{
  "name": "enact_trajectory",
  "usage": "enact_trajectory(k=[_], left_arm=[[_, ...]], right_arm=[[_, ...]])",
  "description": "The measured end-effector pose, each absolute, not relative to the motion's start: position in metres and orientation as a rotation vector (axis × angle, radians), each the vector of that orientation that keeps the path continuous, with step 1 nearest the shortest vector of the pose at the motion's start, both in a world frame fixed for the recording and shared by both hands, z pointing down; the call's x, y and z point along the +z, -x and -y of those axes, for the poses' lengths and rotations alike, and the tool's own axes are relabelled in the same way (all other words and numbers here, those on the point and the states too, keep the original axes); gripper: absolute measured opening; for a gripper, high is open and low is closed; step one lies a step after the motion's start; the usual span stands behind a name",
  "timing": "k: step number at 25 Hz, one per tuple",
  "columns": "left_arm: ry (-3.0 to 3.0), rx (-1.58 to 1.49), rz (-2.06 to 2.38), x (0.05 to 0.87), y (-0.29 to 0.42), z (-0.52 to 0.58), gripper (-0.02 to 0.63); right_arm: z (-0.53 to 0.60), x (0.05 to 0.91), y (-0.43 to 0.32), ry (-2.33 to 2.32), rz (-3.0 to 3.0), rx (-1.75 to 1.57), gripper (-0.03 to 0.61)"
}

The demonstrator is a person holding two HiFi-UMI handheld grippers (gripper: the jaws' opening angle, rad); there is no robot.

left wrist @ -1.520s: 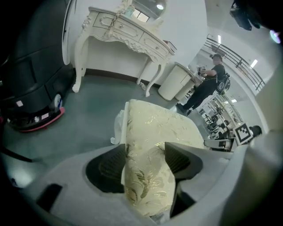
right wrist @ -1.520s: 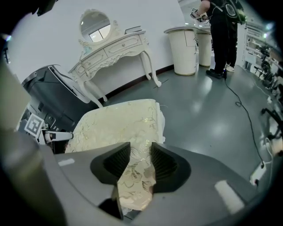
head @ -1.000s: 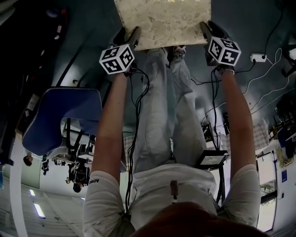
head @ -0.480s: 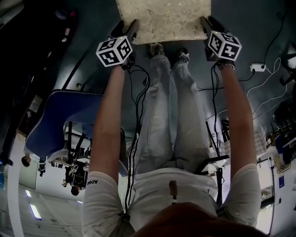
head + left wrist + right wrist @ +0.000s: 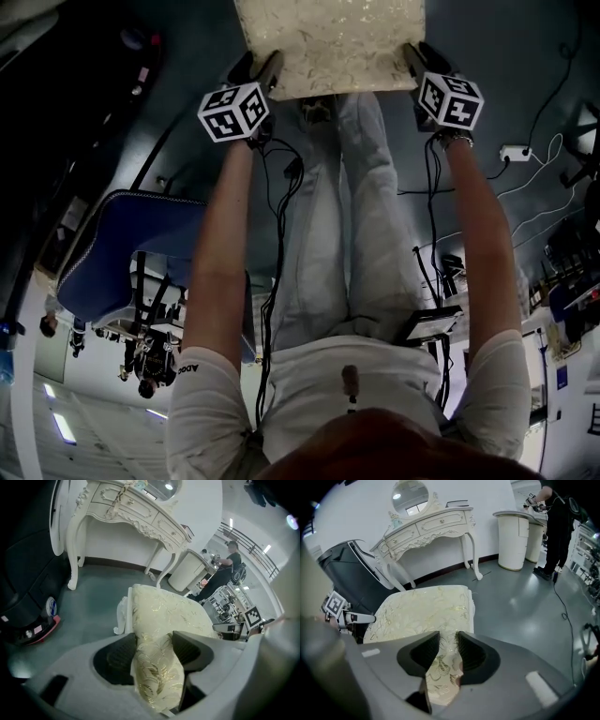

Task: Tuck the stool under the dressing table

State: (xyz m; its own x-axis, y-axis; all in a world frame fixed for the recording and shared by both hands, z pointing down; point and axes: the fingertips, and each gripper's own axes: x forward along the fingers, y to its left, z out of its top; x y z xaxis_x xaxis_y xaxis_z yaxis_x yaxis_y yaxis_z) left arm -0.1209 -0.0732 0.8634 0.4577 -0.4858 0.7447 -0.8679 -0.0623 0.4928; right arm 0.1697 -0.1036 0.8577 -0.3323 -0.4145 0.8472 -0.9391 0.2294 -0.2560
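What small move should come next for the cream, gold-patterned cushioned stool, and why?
Probably move the cream cushioned stool forward toward the white carved dressing table: left gripper and right gripper each clamp its cushion, and grey floor separates it from the table.

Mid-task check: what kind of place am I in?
Likely a staged lab hall, not a home: an ornate dressing table on bare grey floor, a power strip with loose cables, a person working at white counters.

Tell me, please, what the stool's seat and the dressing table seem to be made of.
The seat looks like padded fabric, cream with a shiny gold leaf pattern; its edge folds softly. The table is probably painted wood, glossy cream-white: carved curved legs and moulded drawer fronts suggest it.
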Motion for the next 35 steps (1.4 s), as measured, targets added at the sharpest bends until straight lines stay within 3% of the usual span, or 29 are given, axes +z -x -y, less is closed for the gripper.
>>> enact_trajectory(k=[16,35], left_arm=[[-1.585,0.447,1.335,0.864,0.151,0.238,0.261],[-1.538,0.418,1.382,0.866,0.168,0.316,0.259]], right_arm=[[0.309,0.857,-0.132,-1.097,1.981,0.984,0.140],[0.418,0.861,-0.104,-0.974,2.005,0.912,0.140]])
